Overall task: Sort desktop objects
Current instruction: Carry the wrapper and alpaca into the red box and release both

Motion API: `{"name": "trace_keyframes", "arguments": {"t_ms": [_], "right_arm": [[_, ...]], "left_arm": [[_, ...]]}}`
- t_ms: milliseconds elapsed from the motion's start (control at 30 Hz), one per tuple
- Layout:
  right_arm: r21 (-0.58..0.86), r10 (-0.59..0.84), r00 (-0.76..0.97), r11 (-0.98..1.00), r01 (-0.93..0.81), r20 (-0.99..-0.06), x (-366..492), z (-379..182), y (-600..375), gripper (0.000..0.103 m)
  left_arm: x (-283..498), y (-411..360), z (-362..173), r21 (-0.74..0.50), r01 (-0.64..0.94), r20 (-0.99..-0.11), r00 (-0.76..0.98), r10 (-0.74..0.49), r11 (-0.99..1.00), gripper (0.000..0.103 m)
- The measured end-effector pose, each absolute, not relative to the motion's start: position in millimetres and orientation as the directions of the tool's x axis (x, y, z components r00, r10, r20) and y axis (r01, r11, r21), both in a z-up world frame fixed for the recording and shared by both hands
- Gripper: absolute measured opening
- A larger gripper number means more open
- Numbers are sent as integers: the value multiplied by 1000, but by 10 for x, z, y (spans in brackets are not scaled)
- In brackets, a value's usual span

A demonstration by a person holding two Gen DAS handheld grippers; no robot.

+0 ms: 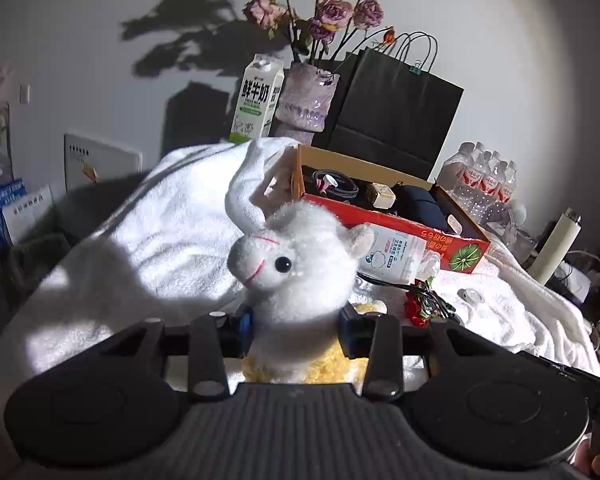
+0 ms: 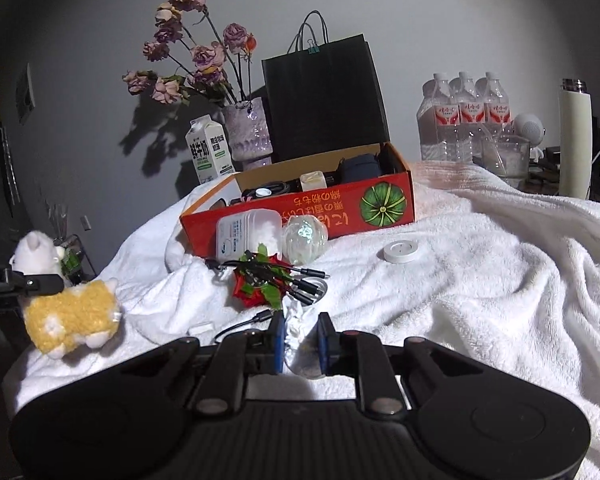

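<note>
My left gripper (image 1: 296, 330) is shut on the neck of a plush alpaca (image 1: 296, 264) with a white head and yellow body; in the right wrist view the alpaca (image 2: 70, 316) stands at the towel's left edge. My right gripper (image 2: 300, 342) is shut on a crumpled clear plastic wrapper (image 2: 298, 332), low over the white towel (image 2: 480, 288). An open red cardboard box (image 2: 300, 212) with several items inside sits behind. Before it lie a red artificial rose (image 2: 256, 290), tangled black cables (image 2: 296, 280), a wipes pack (image 2: 246, 234), a clear ball (image 2: 304, 240) and a white round puck (image 2: 400, 251).
Behind the box stand a milk carton (image 2: 210, 154), a purple vase of dried roses (image 2: 248, 136) and a black paper bag (image 2: 326, 100). Water bottles (image 2: 462, 116), a glass bowl (image 2: 506, 156) and a cream flask (image 2: 576, 140) stand at the back right.
</note>
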State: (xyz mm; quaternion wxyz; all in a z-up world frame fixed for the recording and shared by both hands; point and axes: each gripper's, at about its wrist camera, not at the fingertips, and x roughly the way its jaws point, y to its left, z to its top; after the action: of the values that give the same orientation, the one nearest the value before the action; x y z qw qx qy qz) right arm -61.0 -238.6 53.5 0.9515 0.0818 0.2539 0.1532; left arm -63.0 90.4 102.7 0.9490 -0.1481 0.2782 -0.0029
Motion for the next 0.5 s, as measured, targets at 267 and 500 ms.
{"name": "trace_keyframes", "arguments": {"t_ms": [267, 500], "right_arm": [[268, 418, 811, 905, -331, -410, -436, 874, -2390, 15], [169, 427, 827, 904, -392, -365, 132, 1383, -2355, 15]], "left_arm": [[34, 851, 1369, -337, 80, -511, 822, -253, 938, 40], [1171, 744, 1600, -320, 134, -536, 791, -296, 938, 40]]}}
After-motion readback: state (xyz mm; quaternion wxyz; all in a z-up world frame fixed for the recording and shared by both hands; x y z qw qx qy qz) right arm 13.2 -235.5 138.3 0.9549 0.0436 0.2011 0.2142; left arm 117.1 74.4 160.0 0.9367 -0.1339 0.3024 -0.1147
